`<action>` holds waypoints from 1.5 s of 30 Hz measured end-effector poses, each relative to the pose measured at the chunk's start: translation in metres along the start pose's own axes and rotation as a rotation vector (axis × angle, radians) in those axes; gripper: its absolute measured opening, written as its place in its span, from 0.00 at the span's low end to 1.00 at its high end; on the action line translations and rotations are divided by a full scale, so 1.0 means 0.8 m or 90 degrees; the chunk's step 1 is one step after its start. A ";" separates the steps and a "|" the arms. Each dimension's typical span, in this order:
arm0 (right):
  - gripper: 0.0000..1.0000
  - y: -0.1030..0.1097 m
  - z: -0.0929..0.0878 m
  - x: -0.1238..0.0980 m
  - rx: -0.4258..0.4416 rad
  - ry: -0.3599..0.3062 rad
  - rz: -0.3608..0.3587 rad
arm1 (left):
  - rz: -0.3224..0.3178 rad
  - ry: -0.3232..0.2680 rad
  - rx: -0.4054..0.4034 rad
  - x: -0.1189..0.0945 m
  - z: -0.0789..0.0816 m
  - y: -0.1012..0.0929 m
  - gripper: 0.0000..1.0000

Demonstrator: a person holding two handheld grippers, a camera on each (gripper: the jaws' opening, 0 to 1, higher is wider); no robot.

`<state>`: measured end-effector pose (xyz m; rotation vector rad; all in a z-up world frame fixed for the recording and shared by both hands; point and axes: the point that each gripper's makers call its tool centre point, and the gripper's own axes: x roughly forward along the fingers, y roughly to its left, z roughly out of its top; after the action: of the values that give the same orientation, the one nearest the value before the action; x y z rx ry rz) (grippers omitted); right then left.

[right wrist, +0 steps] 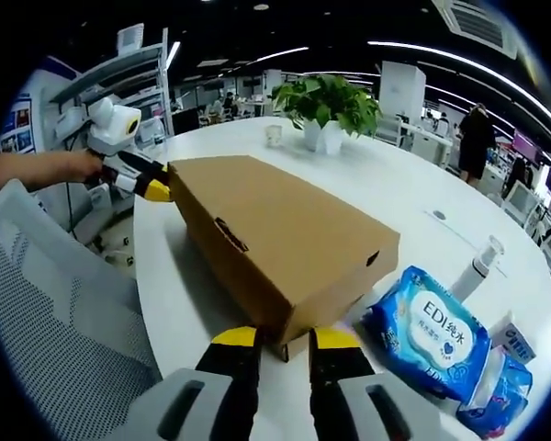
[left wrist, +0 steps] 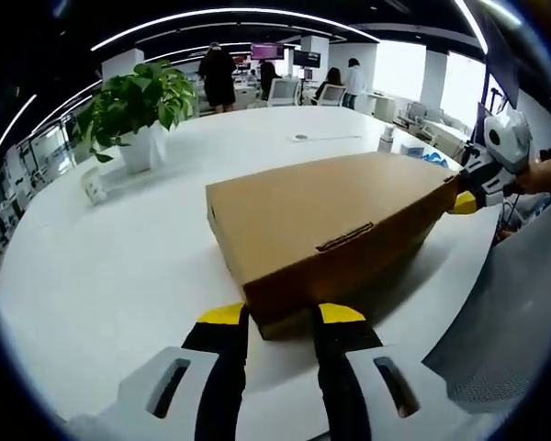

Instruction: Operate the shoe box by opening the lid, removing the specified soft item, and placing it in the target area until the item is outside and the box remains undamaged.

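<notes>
A shut brown cardboard shoe box (left wrist: 331, 220) (right wrist: 275, 234) lies on the round white table (left wrist: 101, 276) (right wrist: 422, 188). Its near corner sits between the yellow-tipped jaws of my left gripper (left wrist: 281, 317), which press against it from both sides. My right gripper (right wrist: 285, 338) clamps the opposite corner in the same way. Each gripper also appears at the far end of the box in the other's view: the right gripper (left wrist: 464, 202) and the left gripper (right wrist: 156, 188), each held by a hand. The lid is down, so the inside is hidden.
A potted plant (left wrist: 138, 106) (right wrist: 329, 106) stands farther along the table. Blue wet-wipe packs (right wrist: 427, 335) and a white pump bottle (right wrist: 477, 266) lie beside the box. A grey mesh chair (right wrist: 46, 322) (left wrist: 514, 322) sits at the table's edge. People stand far behind.
</notes>
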<state>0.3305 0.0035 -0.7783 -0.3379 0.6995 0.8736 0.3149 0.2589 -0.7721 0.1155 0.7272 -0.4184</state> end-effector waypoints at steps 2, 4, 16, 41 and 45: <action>0.17 0.000 -0.002 0.002 -0.002 0.003 -0.001 | 0.000 0.002 -0.002 0.002 -0.003 0.000 0.28; 0.17 0.000 -0.004 0.003 -0.003 0.006 -0.001 | 0.000 0.004 -0.005 0.004 -0.005 0.001 0.28; 0.19 -0.001 -0.011 0.010 0.009 0.014 -0.005 | -0.009 0.014 -0.027 0.009 -0.016 0.000 0.28; 0.23 -0.002 0.010 -0.006 -0.009 -0.021 -0.007 | -0.015 -0.025 0.027 -0.014 0.009 -0.005 0.30; 0.23 -0.001 0.008 -0.004 -0.004 -0.019 -0.011 | -0.013 -0.031 0.019 -0.013 0.007 -0.002 0.27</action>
<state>0.3327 0.0043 -0.7711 -0.3351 0.6652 0.8635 0.3107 0.2594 -0.7614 0.1262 0.6754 -0.4502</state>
